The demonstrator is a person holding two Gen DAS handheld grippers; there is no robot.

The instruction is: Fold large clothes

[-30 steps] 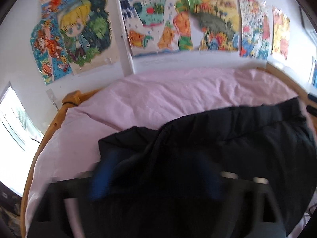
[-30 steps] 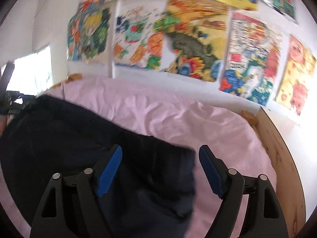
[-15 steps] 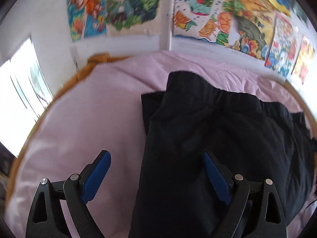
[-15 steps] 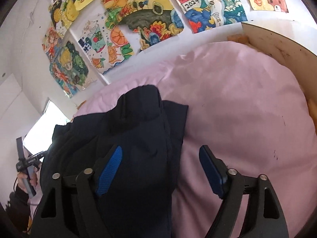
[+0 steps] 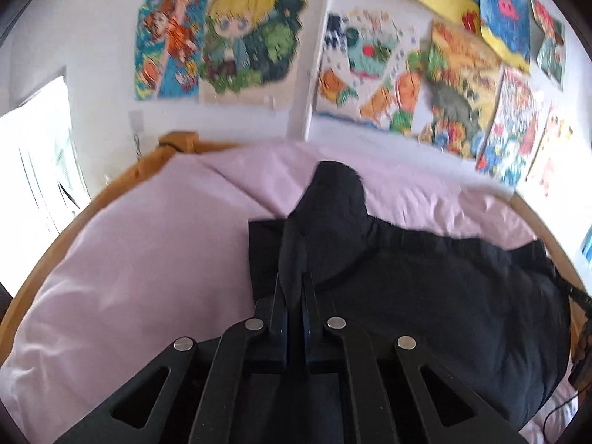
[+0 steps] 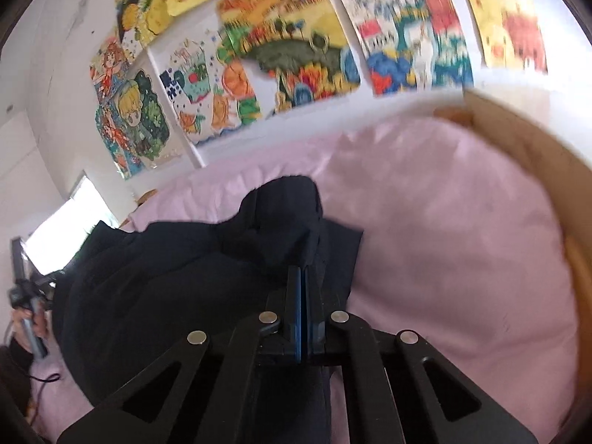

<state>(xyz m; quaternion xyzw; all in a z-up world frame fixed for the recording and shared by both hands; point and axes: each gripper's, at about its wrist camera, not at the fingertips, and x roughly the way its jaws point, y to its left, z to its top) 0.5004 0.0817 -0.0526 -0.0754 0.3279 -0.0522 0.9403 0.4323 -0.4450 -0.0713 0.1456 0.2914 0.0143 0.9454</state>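
Note:
A large black garment [image 5: 425,288] lies spread over a pink bed sheet [image 5: 148,251]. My left gripper [image 5: 294,281] is shut on a raised corner of the garment at its left end; the cloth bulges up past the fingertips. In the right wrist view my right gripper [image 6: 303,277] is shut on the garment [image 6: 177,288] at its right end, where another fold stands up above the jaws. The garment hangs between the two grippers.
The pink sheet [image 6: 444,229] covers a bed with a wooden frame [image 5: 122,181] along its edges [image 6: 536,155]. Colourful posters [image 5: 240,37] hang on the white wall behind the bed. A window [image 5: 37,155] is at the left.
Both grippers were open above the garment half a second ago; both have now closed on its ends and the pinched cloth stands up.

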